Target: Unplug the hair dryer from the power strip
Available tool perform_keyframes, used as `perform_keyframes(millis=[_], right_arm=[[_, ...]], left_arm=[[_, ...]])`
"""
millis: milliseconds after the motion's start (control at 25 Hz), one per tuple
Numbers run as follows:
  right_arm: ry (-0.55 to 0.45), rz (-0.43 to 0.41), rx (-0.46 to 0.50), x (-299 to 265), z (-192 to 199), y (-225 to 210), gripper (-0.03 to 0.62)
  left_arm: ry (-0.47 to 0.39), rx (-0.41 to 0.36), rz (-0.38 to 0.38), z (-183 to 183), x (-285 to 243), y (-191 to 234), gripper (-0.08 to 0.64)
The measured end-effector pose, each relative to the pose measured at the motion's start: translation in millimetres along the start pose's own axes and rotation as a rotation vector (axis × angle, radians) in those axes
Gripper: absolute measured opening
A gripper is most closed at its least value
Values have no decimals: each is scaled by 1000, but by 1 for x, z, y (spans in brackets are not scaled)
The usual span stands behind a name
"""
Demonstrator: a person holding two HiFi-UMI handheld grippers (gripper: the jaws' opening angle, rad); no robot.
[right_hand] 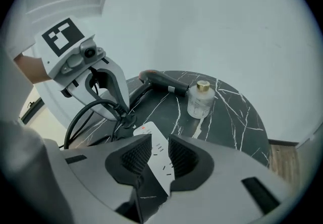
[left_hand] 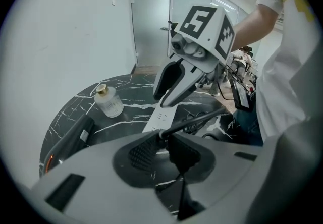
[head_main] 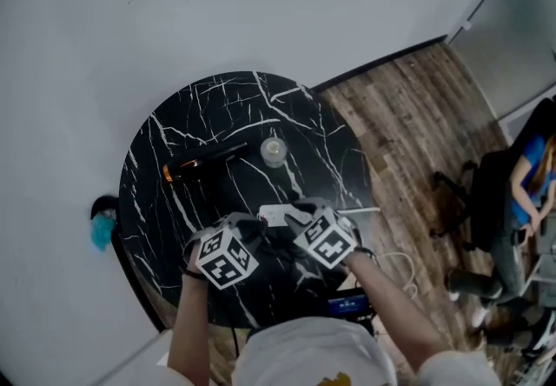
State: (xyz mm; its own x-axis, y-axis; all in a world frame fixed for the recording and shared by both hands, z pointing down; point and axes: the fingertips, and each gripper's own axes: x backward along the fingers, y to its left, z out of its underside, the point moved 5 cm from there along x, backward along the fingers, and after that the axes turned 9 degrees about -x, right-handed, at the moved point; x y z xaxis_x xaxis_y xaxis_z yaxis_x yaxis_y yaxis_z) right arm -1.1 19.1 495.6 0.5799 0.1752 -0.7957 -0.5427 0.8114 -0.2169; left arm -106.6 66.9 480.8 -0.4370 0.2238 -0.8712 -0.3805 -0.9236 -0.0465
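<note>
The marker cube (head_main: 228,258) on each gripper bore black-and-white square patterns; the hair dryer (head_main: 198,165) carried a small pale label on its body, too small to read; the power strip (left_hand: 160,117) showed a red light at one end.

The hair dryer lay flat on the round black marble table (head_main: 321,128), at its left side in the head view, well apart from both grippers; its long axis ran roughly left to right there, with an orange glow at the left end; a clear glass bottle (head_main: 274,151) with a gold cap stood upright near its other end.

The white power strip lay flat at the near side of the table, its long axis running away from the person; the sockets that showed were empty.

The left gripper (left_hand: 162,140) had its jaws drawn close together on the black cord (left_hand: 197,119) at its plug end, held just beside the lit end of the strip; whether the plug had left its socket could not be told.

The right gripper (right_hand: 154,155) had its jaws apart, with the strip showing in the gap; the pads did not press on it.
</note>
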Motion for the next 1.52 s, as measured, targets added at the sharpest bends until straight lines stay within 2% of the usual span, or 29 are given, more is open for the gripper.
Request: perform_keyframes(millis=[280, 560, 840, 1080, 1320, 1400, 1520], right_arm=[[-30, 22, -83, 21, 19, -3, 111], [-72, 88, -96, 37, 28, -6, 114], [-83, 102, -131, 45, 34, -5, 114], [-97, 105, -151, 51, 39, -5, 114], [-169, 127, -182, 62, 29, -9, 114], [-219, 137, -201, 69, 25, -10, 114], [-283, 154, -215, 81, 20, -11, 112]], left_arm=[[-5, 28, 16, 9, -5, -20, 55], [10, 41, 28, 13, -16, -28, 55], [11, 60, 72, 17, -29, -36, 61], [9, 84, 101, 19, -34, -40, 148], [-14, 83, 67, 27, -19, -37, 201], [-46, 106, 18, 30, -3, -34, 201], [-142, 172, -112, 32, 31, -21, 201]])
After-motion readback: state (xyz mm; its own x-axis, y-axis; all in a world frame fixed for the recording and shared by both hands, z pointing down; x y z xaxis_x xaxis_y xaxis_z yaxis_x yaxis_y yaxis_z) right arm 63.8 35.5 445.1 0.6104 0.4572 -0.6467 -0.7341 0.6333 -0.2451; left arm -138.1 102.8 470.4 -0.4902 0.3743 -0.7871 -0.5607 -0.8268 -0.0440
